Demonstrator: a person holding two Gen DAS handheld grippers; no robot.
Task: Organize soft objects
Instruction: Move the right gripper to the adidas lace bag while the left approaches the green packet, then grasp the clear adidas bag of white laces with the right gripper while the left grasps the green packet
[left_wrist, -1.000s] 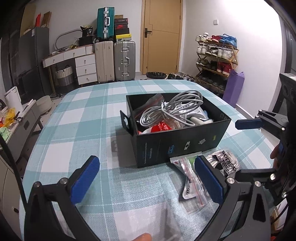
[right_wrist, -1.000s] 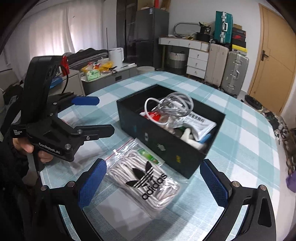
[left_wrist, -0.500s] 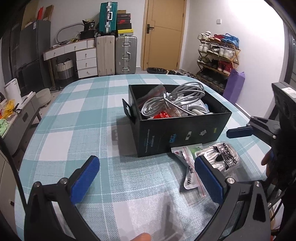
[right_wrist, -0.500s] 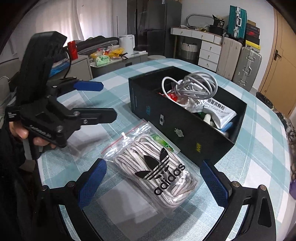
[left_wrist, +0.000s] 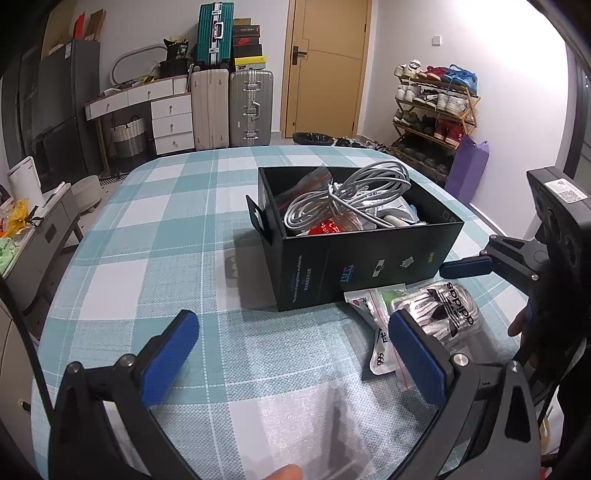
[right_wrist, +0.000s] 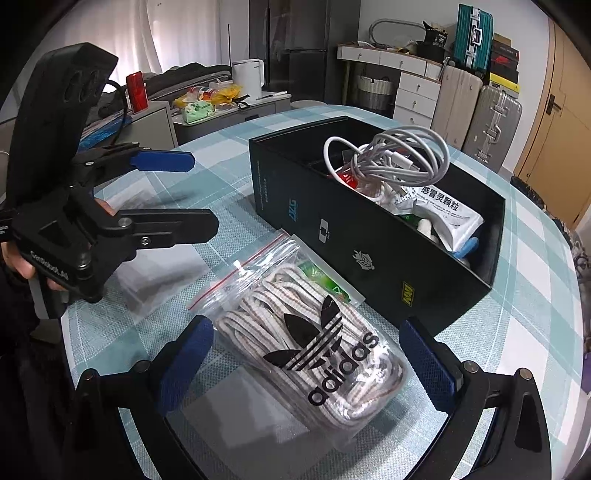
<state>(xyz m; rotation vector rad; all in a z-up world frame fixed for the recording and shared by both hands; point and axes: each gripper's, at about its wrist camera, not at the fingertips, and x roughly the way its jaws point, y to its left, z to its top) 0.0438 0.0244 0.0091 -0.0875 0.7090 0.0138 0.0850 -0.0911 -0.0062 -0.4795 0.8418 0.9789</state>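
A clear zip bag of white laces with an adidas logo (right_wrist: 310, 343) lies on the checked tablecloth against the near side of a black open box (right_wrist: 369, 254). The box holds a coil of white cable (right_wrist: 402, 158), a white medicine packet (right_wrist: 447, 214) and other small items. My right gripper (right_wrist: 306, 365) is open, its blue pads on either side of the bag, low over it. My left gripper (left_wrist: 291, 354) is open and empty above the cloth, left of the bag (left_wrist: 439, 314) and in front of the box (left_wrist: 362, 266). A flat clear bag (left_wrist: 325, 424) lies under it.
The table (left_wrist: 147, 229) has a teal and white checked cloth. Beyond it stand suitcases (left_wrist: 232, 107), a white drawer unit (left_wrist: 170, 122), a door and a shoe rack (left_wrist: 432, 110). A low cabinet with clutter (right_wrist: 207, 107) is on the left side.
My right gripper has moved closer to and lower over the lace bag, which now sits between its pads. My left gripper has moved only slightly. Both stayed open.
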